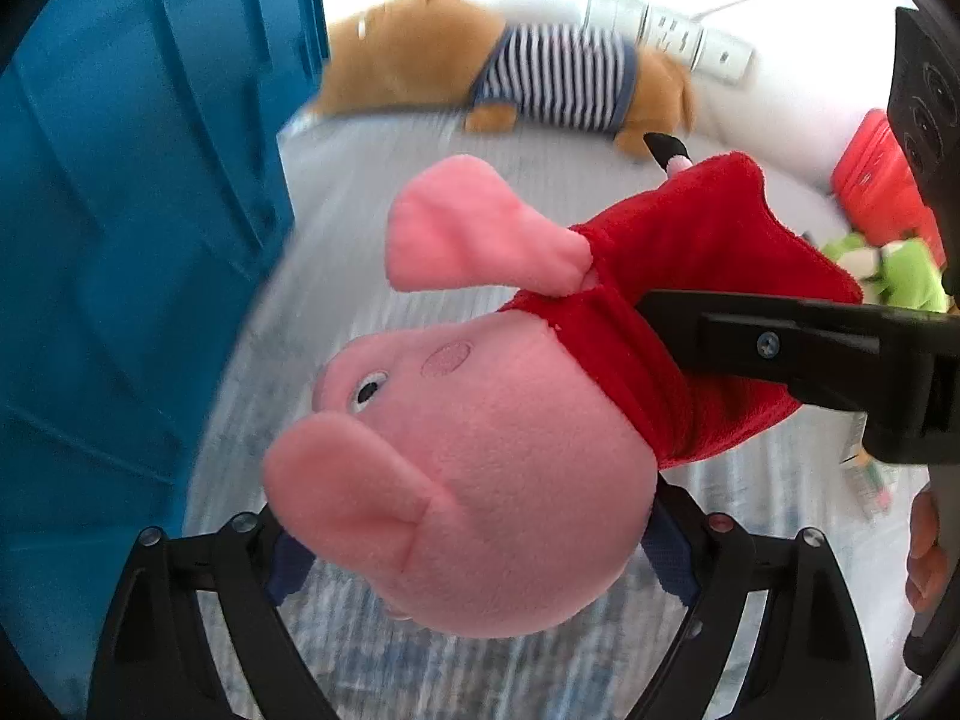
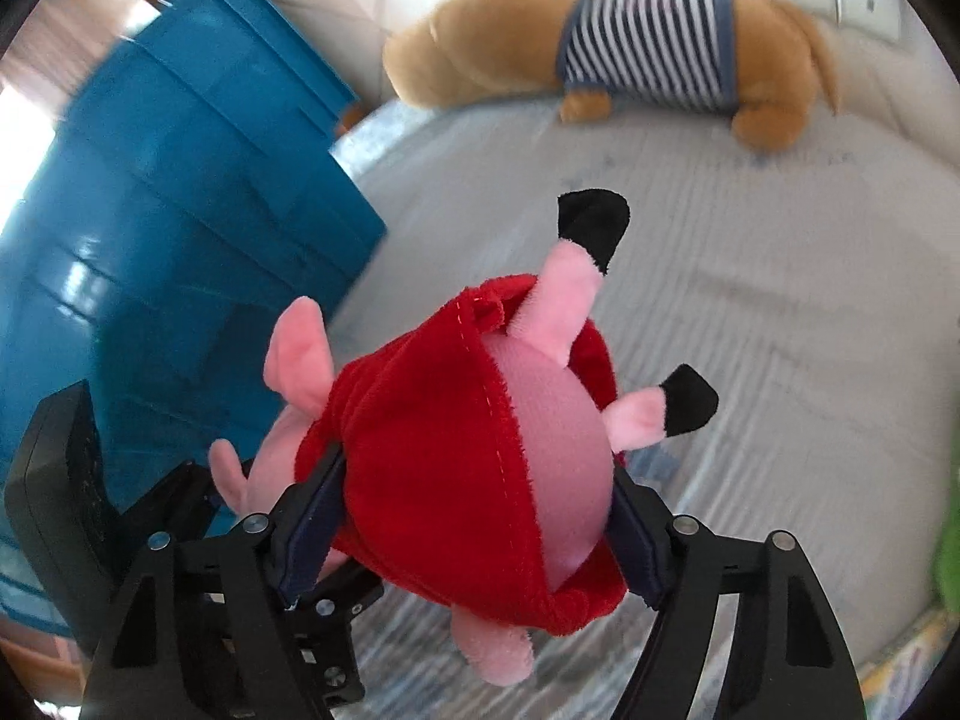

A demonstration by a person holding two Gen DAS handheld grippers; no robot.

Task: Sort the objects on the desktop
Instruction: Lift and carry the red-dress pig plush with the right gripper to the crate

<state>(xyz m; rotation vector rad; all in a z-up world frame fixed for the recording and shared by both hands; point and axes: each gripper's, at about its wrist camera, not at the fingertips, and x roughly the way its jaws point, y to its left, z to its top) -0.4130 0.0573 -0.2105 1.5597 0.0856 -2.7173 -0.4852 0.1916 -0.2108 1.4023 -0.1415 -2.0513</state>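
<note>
A soft pink pig plush (image 1: 480,480) in a fuzzy red dress is held in the air between both tools, above a pale grey, faintly ribbed worktop (image 1: 372,192). The left gripper (image 1: 474,552) has its dark padded fingers on either side of the pig's rounded head, closed against the fleece, with the snout bulging forward over them. The right gripper (image 2: 474,540) pinches the body and the red velvety dress from both sides; in the left wrist view one of its black fingers crosses in from the right and presses into the dress. Two stubby pink legs with black feet stick up from under the stitched hem. To the left stands a glossy blue plastic bin (image 1: 120,240), with ribbed walls, its top cut off by the edge of the view. At the far side lies a brown plush animal (image 2: 600,42) in a navy-and-white striped shirt, blurred, with a white power strip (image 1: 672,36) behind it. A red box (image 1: 870,186) and something lime green (image 1: 900,276) sit at the right edge, partly hidden behind the right tool and too blurred to identify.
</note>
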